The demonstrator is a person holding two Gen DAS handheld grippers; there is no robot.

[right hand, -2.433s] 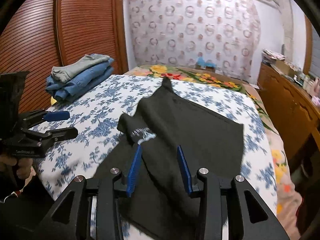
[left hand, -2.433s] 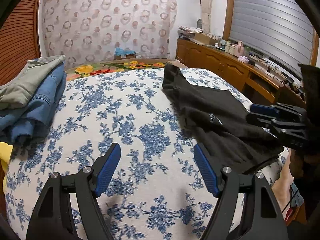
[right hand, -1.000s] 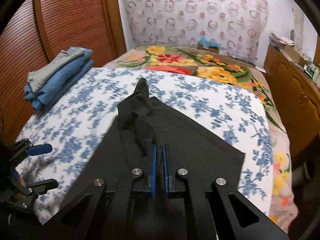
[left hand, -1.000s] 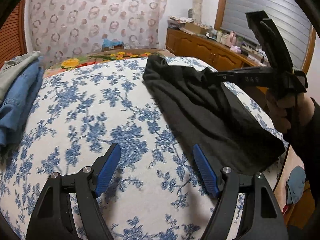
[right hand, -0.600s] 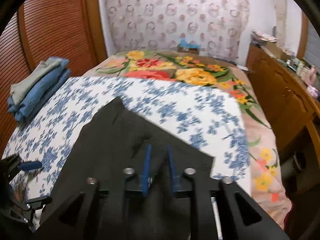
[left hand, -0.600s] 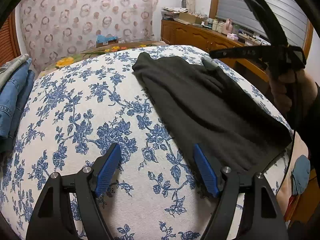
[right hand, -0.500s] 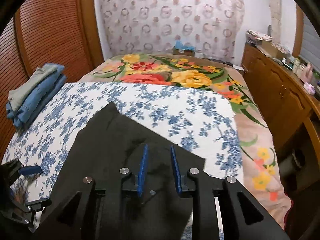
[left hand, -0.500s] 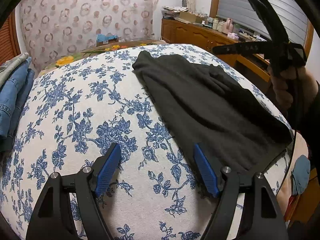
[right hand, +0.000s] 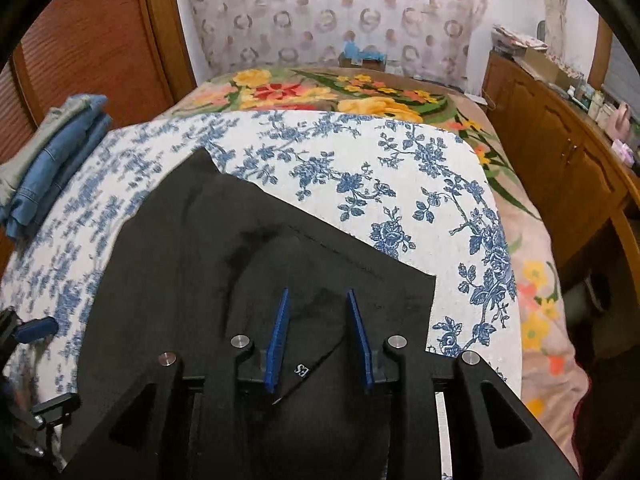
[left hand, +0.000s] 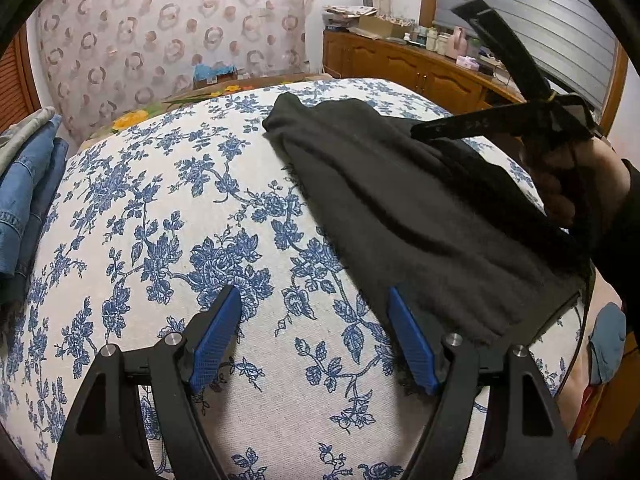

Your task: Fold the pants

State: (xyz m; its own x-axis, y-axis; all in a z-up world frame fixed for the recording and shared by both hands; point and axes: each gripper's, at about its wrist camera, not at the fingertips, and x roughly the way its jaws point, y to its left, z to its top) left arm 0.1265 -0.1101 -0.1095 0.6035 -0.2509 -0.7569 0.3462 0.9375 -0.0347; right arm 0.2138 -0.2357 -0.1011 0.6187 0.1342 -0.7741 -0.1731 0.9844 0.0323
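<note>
Left gripper (left hand: 312, 340): fingers (left hand: 216, 336) spread wide, holding nothing, low over the blue-flowered bedspread (left hand: 160, 208), right fingertip just at the near edge of the pants (left hand: 400, 200).
Right gripper (right hand: 320, 336): fingers (right hand: 278, 332) parted, nothing pinched, hovering right over the black pants (right hand: 200, 264); small white label visible on the fabric between the fingers. Seen from the left wrist view, right gripper (left hand: 420, 132) sits over the far right part of the pants, hand (left hand: 568, 180) on the grip.
Pants lying mostly flat on the right half of the bedspread, running diagonally from near edge of the bed toward the far middle, one narrow end pointing away; some soft folds in the middle.
Further left: stack of folded jeans (right hand: 52, 160) at the left edge of the bed, well apart from the pants.
Beyond the bedspread: bright flowered blanket (right hand: 320, 92), then patterned curtain (right hand: 340, 12).
Right side: wooden cabinet (right hand: 560, 152) with clutter on top.
</note>
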